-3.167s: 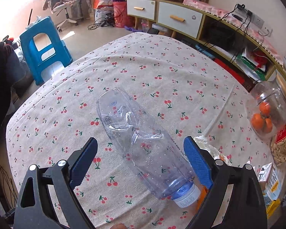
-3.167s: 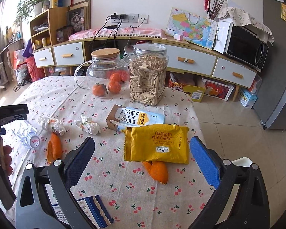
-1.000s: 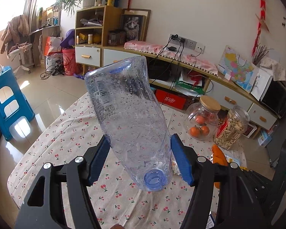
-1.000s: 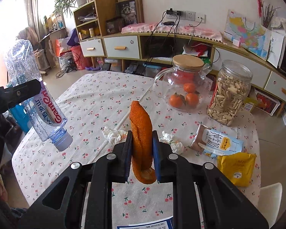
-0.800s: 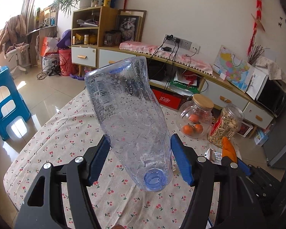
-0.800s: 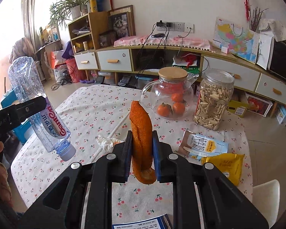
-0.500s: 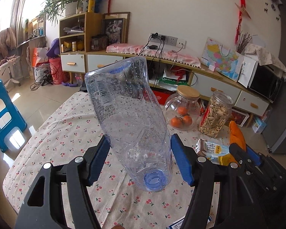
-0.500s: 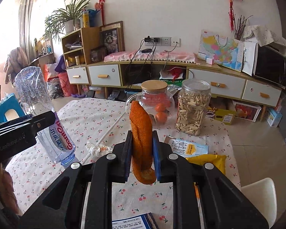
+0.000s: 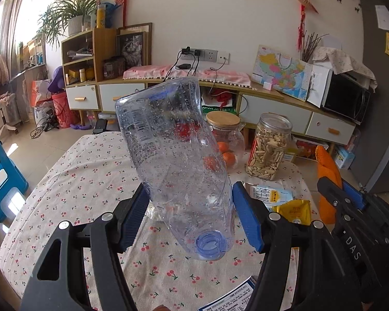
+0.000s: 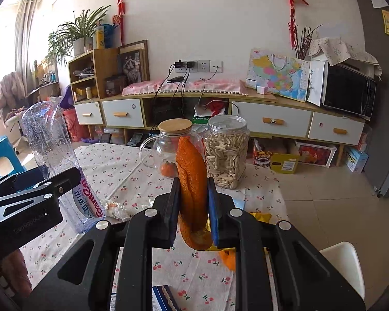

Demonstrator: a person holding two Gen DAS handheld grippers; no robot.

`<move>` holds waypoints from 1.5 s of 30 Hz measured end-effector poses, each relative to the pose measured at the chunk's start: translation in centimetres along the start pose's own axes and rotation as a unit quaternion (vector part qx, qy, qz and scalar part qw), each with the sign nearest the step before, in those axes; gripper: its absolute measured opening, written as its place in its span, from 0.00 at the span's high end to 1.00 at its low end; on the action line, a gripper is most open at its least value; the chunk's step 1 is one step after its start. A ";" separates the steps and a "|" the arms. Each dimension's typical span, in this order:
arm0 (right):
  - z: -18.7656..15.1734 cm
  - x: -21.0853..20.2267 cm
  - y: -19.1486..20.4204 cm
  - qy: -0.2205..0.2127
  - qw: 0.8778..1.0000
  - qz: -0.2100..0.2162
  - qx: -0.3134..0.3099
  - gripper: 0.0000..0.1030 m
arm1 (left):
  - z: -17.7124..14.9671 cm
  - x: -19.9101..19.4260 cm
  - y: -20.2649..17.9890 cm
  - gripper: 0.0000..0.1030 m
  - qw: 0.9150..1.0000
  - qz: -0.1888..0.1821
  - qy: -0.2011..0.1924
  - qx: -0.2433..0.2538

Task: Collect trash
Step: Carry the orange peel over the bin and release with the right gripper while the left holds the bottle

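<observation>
My left gripper [image 9: 188, 212] is shut on a crumpled clear plastic bottle [image 9: 173, 155], held off the table with its blue neck toward the camera. The same bottle [image 10: 57, 160] shows at the left of the right wrist view, gripped by the left tool. My right gripper [image 10: 193, 202] is shut on a long strip of orange peel [image 10: 192, 181] that stands upright between the blue pads. That peel [image 9: 326, 165] also appears at the right edge of the left wrist view. Crumpled tissues [image 10: 116, 207] lie on the cherry-print tablecloth [image 9: 85, 181], and another peel piece [image 10: 228, 258] lies below the right gripper.
A glass jug of oranges [image 9: 225, 140] and a jar of seeds [image 9: 269, 147] stand at the table's far side. A white carton [image 9: 271, 195] and a yellow packet [image 9: 295, 211] lie near them. A blue stool [image 9: 0, 171] stands left, a white chair [image 10: 342, 264] right.
Both grippers have swung sideways over the table while keeping their loads; the view panned right toward the microwave. The bottle and peel stay gripped as before.
</observation>
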State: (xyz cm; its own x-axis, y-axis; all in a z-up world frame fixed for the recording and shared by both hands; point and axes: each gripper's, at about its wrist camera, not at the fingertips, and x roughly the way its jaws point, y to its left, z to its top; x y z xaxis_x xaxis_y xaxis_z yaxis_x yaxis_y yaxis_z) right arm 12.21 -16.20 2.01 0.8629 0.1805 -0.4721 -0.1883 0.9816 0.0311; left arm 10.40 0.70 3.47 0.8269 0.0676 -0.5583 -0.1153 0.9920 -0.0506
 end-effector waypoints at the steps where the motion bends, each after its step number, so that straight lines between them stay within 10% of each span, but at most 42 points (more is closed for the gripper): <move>1: -0.1 -0.2 -0.4 0.000 1.000 -0.003 0.002 0.82 | 0.0 -0.1 -0.3 0.37 1.000 -0.003 -0.002 0.002; 37: -3.8 -8.2 -21.0 0.040 0.976 -0.187 0.100 0.80 | -4.1 -2.8 -21.0 0.37 0.989 -0.119 0.000 0.085; 40: -3.9 -8.7 -22.4 0.043 0.971 -0.198 0.128 0.52 | -4.4 -2.9 -22.8 0.37 0.987 -0.126 0.004 0.097; 45: -4.0 -11.0 -25.0 0.010 0.956 -0.230 0.182 0.33 | -5.2 -3.0 -25.4 0.37 0.983 -0.140 0.011 0.122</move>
State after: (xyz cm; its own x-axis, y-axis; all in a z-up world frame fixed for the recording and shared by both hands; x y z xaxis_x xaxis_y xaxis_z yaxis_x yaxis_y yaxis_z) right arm 5.52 -42.96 2.95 0.8049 -0.2727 -0.5270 0.3876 0.9141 0.1190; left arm 7.98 -25.27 2.14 0.7948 -0.2104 -0.5692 0.2519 0.9677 -0.0061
